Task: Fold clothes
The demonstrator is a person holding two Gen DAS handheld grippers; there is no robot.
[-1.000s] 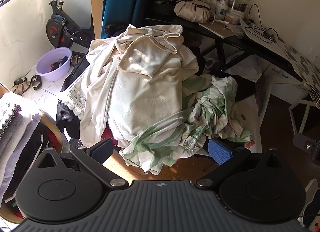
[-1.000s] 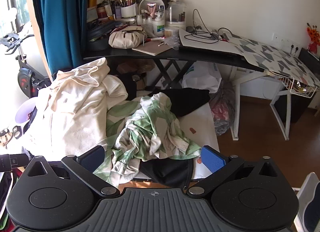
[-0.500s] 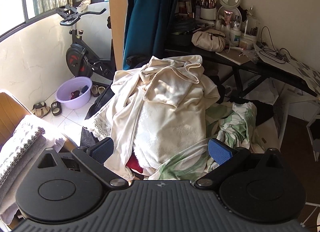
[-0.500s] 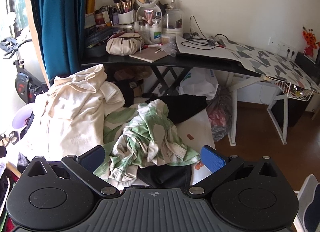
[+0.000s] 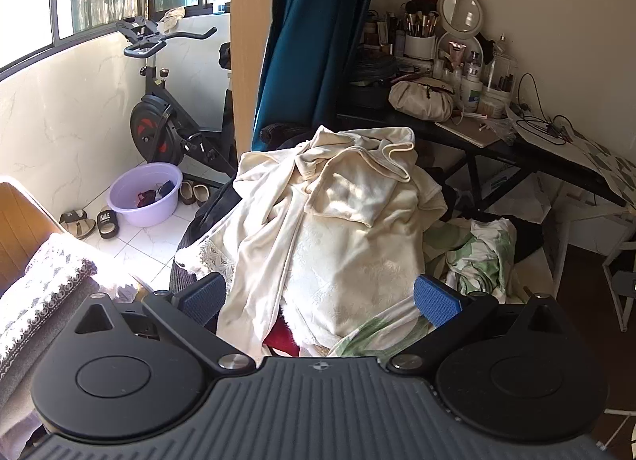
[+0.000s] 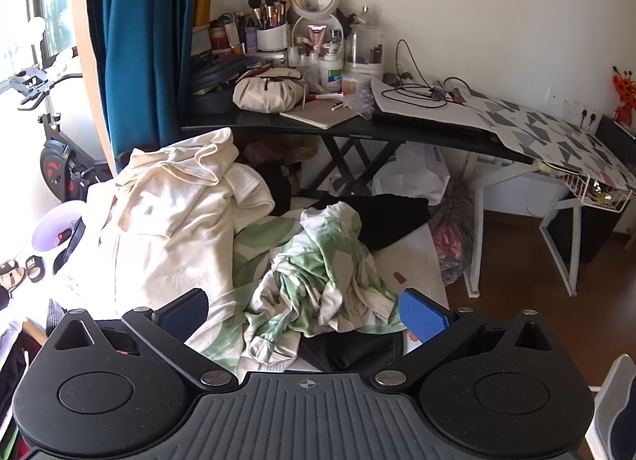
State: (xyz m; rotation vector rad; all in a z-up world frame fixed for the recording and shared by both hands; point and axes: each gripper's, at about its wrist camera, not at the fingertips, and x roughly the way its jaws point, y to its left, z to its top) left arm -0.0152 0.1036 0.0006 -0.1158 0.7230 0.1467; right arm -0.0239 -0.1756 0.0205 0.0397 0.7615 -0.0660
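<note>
Plainly, the clothes lie in a loose heap, none of them visibly folded: a cream garment [image 5: 342, 229] is draped high over the mound, and a green-and-white patterned garment [image 6: 318, 273] lies crumpled just beside it, with a black piece [image 6: 389, 217] behind. The left claw [image 5: 318, 297] stands wide with nothing between its blue pads, pointed at the cream garment; the right claw [image 6: 302, 313] is likewise spread and empty, above the green-and-white one. The chief risk, as I judge it, is tangling: the cream cloth overlaps the green-and-white cloth at its lower edge, so a pull on either could drag the other along or tip the whole mound toward the floor. A red item [image 5: 282, 337] peeks from under the cream layer and may come up with it if the pinch goes deep. A bite into a bunched fold, not a hem or shoulder, would leave the piece hanging twisted and hard to lay flat. What the heap rests on is hidden, so a clear spot for spreading anything is uncertain. The cluttered desk [image 6: 357, 130] behind offers no room.
</note>
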